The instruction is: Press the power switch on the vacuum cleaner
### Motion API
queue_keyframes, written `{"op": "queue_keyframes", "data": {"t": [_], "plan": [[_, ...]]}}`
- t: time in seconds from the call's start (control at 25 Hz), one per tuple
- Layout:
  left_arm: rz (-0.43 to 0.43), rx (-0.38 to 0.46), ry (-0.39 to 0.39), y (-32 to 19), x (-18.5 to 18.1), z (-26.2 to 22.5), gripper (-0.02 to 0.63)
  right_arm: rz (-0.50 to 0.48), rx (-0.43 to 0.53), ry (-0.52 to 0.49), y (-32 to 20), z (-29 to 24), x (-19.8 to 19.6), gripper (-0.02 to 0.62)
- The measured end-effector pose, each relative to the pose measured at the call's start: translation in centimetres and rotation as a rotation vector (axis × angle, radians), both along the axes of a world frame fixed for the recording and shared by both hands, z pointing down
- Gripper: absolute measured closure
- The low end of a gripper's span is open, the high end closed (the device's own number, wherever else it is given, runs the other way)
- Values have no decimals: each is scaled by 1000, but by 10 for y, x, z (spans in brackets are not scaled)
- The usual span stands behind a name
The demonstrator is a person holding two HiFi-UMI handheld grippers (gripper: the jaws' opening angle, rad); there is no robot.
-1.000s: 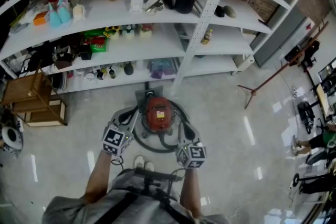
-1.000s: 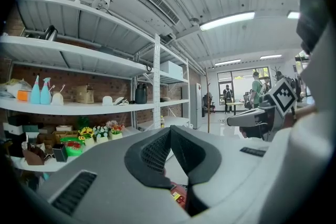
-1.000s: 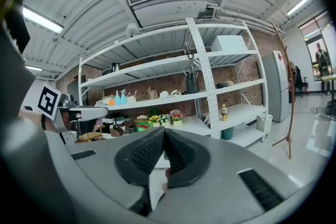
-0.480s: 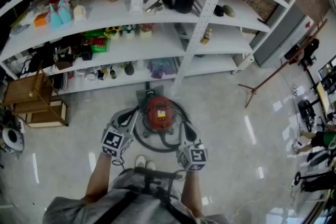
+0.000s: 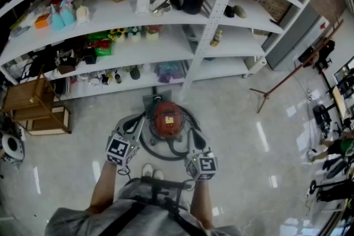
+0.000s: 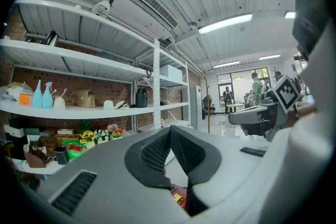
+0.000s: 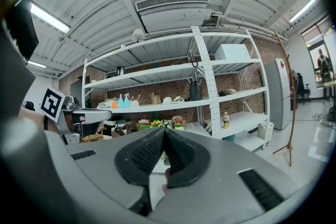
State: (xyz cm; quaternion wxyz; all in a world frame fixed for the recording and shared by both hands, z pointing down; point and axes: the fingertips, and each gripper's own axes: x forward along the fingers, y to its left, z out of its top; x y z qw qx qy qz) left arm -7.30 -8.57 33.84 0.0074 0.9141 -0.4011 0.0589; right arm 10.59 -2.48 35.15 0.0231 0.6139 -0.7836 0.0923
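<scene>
1. On the floor in front of the white shelving stands the red vacuum cleaner, with a black hose looped round it.
2. Left gripper: just beside the vacuum cleaner's left flank, tips pointing toward it; contact cannot be told. Jaws closed tip to tip with nothing between them. A red sliver of the vacuum cleaner shows beneath the tips.
3. Right gripper: just beside the vacuum cleaner's right flank. Jaws likewise pressed together, empty.
4. Pale label on top of the vacuum cleaner; print too small to read. Both gripper cubes carry black-and-white square markers.
</scene>
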Motion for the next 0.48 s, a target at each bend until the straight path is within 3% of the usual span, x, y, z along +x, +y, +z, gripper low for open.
{"op": "queue_keyframes", "data": {"t": [0.48], "plan": [[-3, -10, 8, -2, -5, -2, 598, -10, -23, 8, -1, 6, -9, 584]]}}
